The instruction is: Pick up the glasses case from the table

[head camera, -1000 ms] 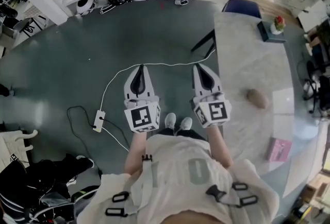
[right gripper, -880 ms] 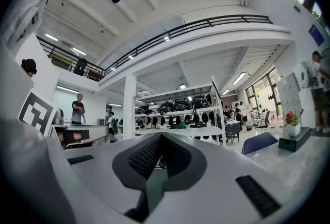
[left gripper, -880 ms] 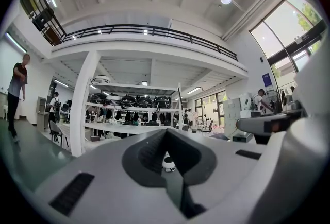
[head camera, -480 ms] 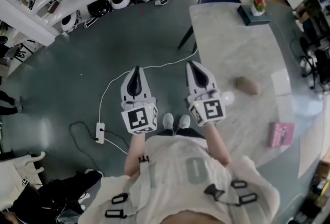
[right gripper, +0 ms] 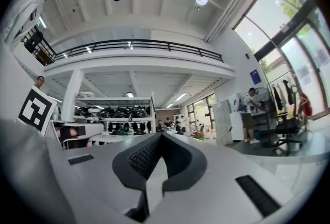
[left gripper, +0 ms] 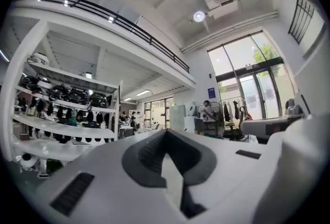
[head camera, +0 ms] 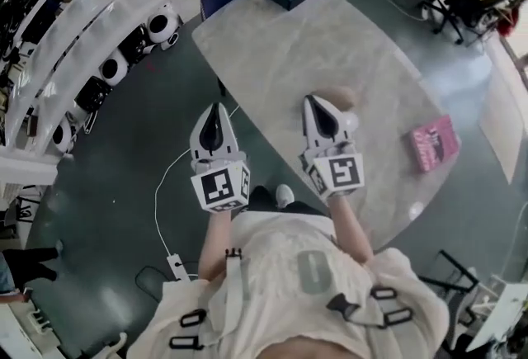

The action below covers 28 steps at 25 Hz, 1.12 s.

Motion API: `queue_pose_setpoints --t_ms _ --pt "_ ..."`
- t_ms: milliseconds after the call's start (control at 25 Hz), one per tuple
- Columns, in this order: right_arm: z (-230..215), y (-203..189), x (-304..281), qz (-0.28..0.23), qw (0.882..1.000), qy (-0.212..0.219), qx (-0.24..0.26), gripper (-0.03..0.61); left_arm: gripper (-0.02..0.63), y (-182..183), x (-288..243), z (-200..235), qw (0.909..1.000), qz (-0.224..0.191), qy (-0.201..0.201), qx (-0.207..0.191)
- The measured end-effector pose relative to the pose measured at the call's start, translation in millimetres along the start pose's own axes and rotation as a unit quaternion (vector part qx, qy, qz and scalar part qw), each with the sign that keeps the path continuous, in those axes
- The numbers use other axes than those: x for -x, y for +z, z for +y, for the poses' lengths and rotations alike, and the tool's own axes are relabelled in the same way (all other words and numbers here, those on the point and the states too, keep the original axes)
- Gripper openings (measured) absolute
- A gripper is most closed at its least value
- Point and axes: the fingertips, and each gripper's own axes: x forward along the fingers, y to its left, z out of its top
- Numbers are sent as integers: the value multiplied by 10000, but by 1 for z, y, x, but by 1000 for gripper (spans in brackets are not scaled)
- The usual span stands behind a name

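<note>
One figure legible on a shirt; other print too small to read

A large pale "0" stands on the front of the person's light shirt (head camera: pixel 313 273), seen in the head view. The marker cubes (head camera: pixel 220 188) on the left gripper (head camera: pixel 215 111) and the right gripper (head camera: pixel 320 106) carry black-and-white square patterns, not letters. One such square marker (right gripper: pixel 36 109) also shows at the left edge of the right gripper view. A pink book (head camera: pixel 433 143) on the table (head camera: pixel 272 44) bears cover print too small to read. A blue wall sign (left gripper: pixel 212 92) beside the tall windows in the left gripper view is likewise too small to make out.
</note>
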Motion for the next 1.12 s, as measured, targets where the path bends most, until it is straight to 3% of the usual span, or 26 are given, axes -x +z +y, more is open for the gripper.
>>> queue_pose_setpoints --t_ms 280,560,880,1120 --pt "-95 9 50 -88 9920 -1258 31 2 3 -1 -58 -105 9915 68 -1295 -103" --pt "-153 19 98 -190 9677 -2514 86 2 3 7 -93 -187 9683 16 -2490 -219" --pt "-170 22 121 -207 9426 -3328 203 2 3 8 -114 -227 9450 -8 -3267 -146" --pt "-178 27 121 -201 9337 -3567 259 2 3 10 -123 -244 9344 -37 -3560 -106"
